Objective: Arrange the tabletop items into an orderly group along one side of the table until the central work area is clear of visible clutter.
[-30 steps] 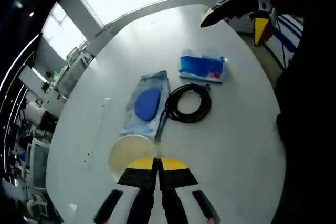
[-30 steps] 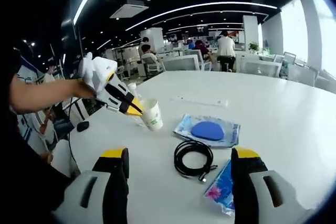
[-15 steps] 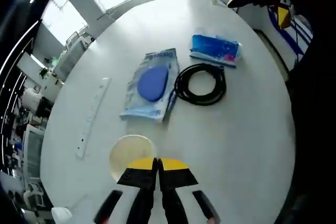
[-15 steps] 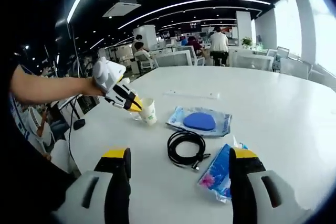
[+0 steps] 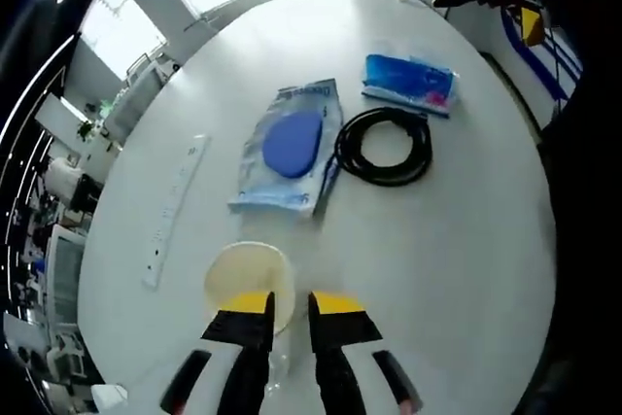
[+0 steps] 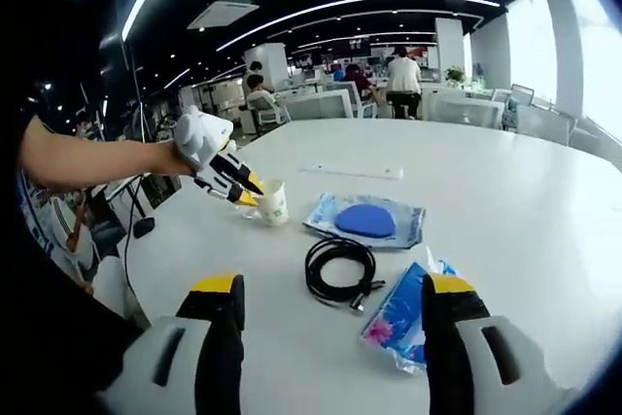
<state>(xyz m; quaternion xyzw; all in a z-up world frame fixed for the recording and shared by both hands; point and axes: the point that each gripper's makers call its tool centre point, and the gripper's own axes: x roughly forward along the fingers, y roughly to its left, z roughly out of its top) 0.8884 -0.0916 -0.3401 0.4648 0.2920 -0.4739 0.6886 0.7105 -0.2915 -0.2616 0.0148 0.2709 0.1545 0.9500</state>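
Left gripper view, left gripper point(image 5: 290, 303) slightly parted astride paper cup point(image 5: 249, 282) rim near table point(image 5: 457, 240) edge, right gripper point(image 6: 330, 291) wide, empty.

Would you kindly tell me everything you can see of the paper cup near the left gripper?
The paper cup is white with a green mark on its side and a pale cream inside that looks empty. It stands upright and open-topped on the white table, near the edge, apart from the blue pouch. The left gripper has its jaws slightly parted at the cup's rim; whether they touch it is unclear.
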